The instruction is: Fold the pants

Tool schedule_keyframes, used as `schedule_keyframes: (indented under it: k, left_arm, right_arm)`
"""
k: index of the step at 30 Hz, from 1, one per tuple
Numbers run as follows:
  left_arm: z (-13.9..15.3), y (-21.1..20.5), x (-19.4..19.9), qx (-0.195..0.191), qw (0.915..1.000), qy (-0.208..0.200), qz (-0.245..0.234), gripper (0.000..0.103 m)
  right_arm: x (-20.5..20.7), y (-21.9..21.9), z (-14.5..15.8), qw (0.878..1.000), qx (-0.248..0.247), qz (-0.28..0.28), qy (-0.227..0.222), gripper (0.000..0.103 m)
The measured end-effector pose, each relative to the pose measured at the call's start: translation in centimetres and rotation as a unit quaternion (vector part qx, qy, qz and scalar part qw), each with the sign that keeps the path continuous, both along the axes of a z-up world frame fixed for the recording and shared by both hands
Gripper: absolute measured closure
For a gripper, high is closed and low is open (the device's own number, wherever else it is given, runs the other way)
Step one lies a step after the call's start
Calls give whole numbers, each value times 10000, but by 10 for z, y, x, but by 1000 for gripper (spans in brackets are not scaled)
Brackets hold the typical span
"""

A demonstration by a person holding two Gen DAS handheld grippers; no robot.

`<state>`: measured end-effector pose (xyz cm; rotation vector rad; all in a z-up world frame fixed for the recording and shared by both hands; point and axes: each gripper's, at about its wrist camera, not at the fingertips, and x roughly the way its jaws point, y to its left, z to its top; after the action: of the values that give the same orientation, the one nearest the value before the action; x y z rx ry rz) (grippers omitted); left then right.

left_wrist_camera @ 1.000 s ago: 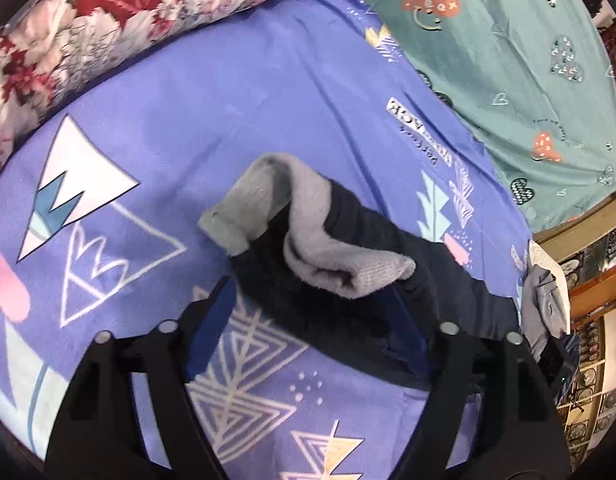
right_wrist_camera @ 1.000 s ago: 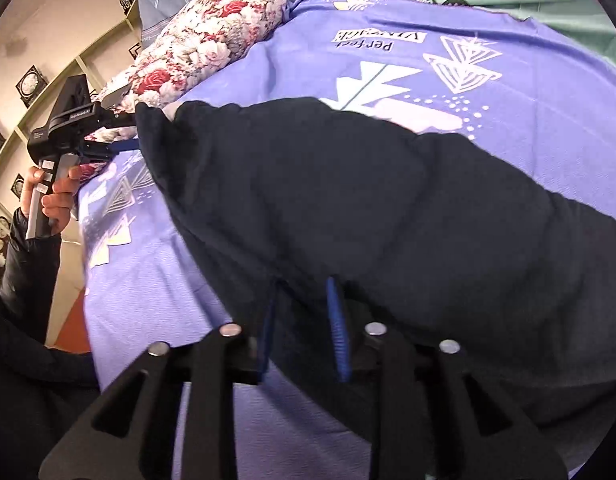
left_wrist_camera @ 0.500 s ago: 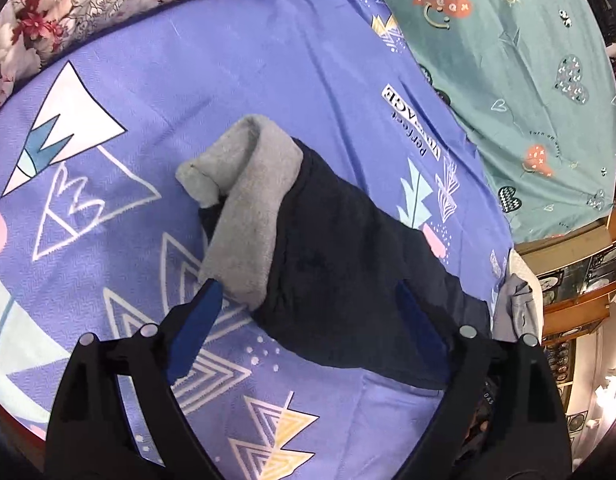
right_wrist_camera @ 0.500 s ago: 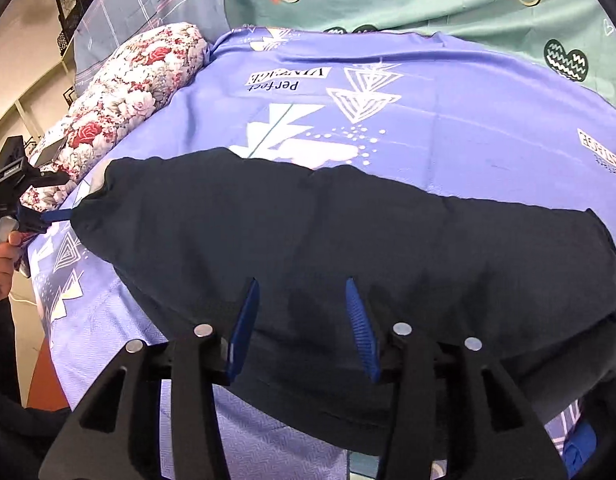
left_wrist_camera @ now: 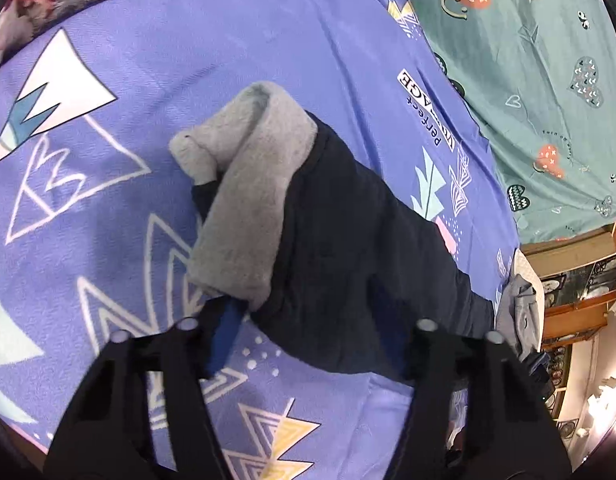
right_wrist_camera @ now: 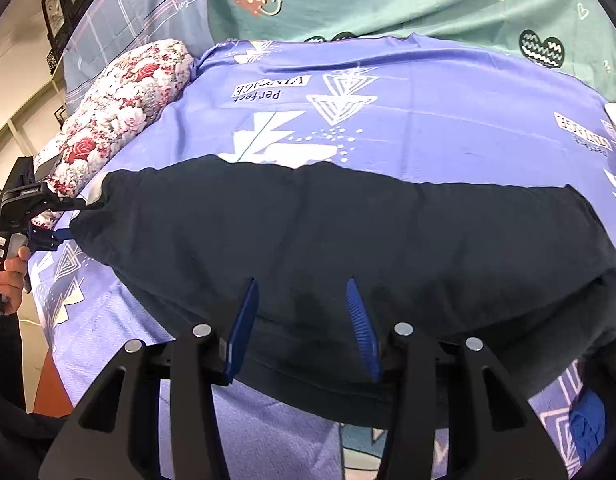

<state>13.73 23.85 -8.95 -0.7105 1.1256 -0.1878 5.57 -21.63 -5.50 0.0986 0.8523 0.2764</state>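
So the dark navy fleece-lined pants [right_wrist_camera: 327, 248] are lying stretched out long on the bed's purple printed sheet [left_wrist_camera: 236, 60], right in front of both grippers. The left hand-held gripper [left_wrist_camera: 308, 344] has its blue fingers spread wide, straddling the end where the grey fleece lining [left_wrist_camera: 248, 200] is flipped back just ahead of it; nothing's pinched. The right hand-held gripper [right_wrist_camera: 302, 324] is also spread, hovering over the near edge of the cloth mid-length, not clamping anything as far as I can tell. A floral pillow [right_wrist_camera: 120, 112] sits off to the far left of the right gripper, and a teal heart-print sheet [right_wrist_camera: 427, 0] is beyond. My guess: these are soft, thick and floppy, fairly light but bulky, so they'll sag and bunch. I'd flatten that lining first, then grab through both layers at the end's edge for the fold.
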Motion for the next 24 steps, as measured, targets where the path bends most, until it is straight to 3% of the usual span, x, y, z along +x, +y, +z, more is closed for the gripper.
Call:
schedule_keyframes:
  k: [1, 9, 10, 11, 16, 20, 24]
  left_arm:
    - [1, -2, 3, 64, 10000, -23, -18, 57]
    - [-6, -12, 18, 493, 9988, 6, -59, 59]
    - [-3, -13, 17, 612, 9981, -43, -38, 79]
    - [1, -15, 16, 757, 9970, -135, -60, 88]
    - [40, -23, 12, 1430, 9864, -778, -243, 89]
    - [66, -26, 18, 1608, 9801, -1093, -396, 89]
    - [56, -19, 28, 1671, 9794, -1027, -485, 89]
  right_arm:
    - [-2, -2, 2, 10000, 36, -46, -34, 56]
    - [-6, -7, 1, 9997, 121, -229, -19, 56]
    - [-6, -6, 2, 9996, 123, -238, -21, 56]
    - [-6, -6, 2, 9996, 121, -247, -26, 56]
    - [-4, -6, 6, 9996, 104, -266, -68, 56]
    - [-3, -6, 12, 9995, 109, -279, -138, 56]
    - [-4, -8, 15, 9993, 104, -324, -165, 56]
